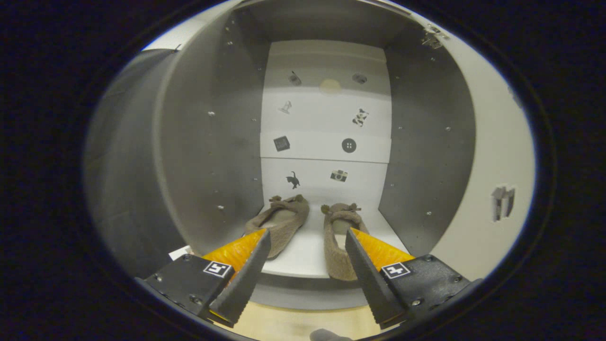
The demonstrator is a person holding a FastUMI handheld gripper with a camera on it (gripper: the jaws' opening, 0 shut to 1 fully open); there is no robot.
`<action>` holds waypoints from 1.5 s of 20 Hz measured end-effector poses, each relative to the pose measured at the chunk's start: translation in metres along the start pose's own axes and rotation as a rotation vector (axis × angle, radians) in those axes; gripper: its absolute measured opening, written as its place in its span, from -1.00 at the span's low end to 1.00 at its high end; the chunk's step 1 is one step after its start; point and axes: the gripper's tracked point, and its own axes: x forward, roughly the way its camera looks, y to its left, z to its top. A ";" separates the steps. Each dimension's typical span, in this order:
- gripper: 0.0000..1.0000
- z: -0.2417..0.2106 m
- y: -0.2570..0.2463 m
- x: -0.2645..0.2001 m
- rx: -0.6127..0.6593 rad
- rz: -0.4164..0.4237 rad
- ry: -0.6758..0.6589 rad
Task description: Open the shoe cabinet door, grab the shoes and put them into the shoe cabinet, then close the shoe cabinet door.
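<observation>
Spreading wide with nothing between its fingers, the gripper [307, 237] sits just outside the open shoe cabinet [208, 142]. Just ahead, two brown slippers [338, 246] lie side by side, apart, on the cabinet's white bottom shelf [303, 255], toes inward. Beyond them, small stickers [349, 145] dot the white back panel. The cabinet door [497, 156], apparently white, stands swung open beside the cabinet.

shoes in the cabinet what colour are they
Grey-brown shoes, clearest in the gripper view, beyond the open hand-held gripper.
</observation>
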 end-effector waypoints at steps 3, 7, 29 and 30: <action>1.00 -0.003 0.007 -0.051 0.010 0.018 -0.031; 1.00 -0.008 0.007 -0.119 0.007 0.021 -0.072; 1.00 -0.041 -0.181 -0.409 0.077 -0.170 -0.138; 1.00 -0.044 -0.201 -0.412 0.084 -0.192 -0.137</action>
